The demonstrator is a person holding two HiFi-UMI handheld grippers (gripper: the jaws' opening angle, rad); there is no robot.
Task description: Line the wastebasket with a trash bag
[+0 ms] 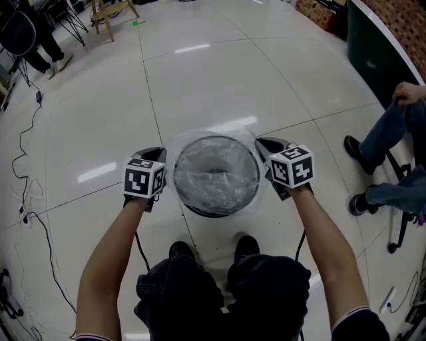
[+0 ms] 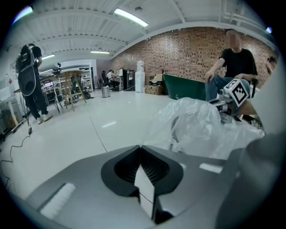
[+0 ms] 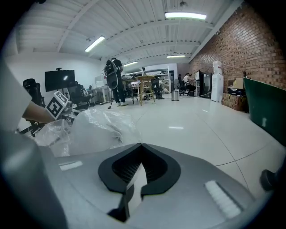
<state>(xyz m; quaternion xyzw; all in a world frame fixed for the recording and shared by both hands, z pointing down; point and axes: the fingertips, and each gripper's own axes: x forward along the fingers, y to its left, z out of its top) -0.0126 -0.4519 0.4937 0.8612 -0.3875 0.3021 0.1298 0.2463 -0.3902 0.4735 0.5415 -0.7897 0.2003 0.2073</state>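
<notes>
A round dark wastebasket stands on the floor between my two grippers, seen from above in the head view. A clear trash bag is spread over its mouth and sags into it. My left gripper is at the bag's left edge and my right gripper at its right edge. Both are shut on the bag film. In the left gripper view the closed jaws pinch film that runs up to the crumpled bag. The right gripper view shows the same: closed jaws, with the bag to the left.
A seated person's legs are at the right, near a green bin. Cables trail over the floor at the left. A wooden stool and a standing person are far back. My own shoes stand just behind the basket.
</notes>
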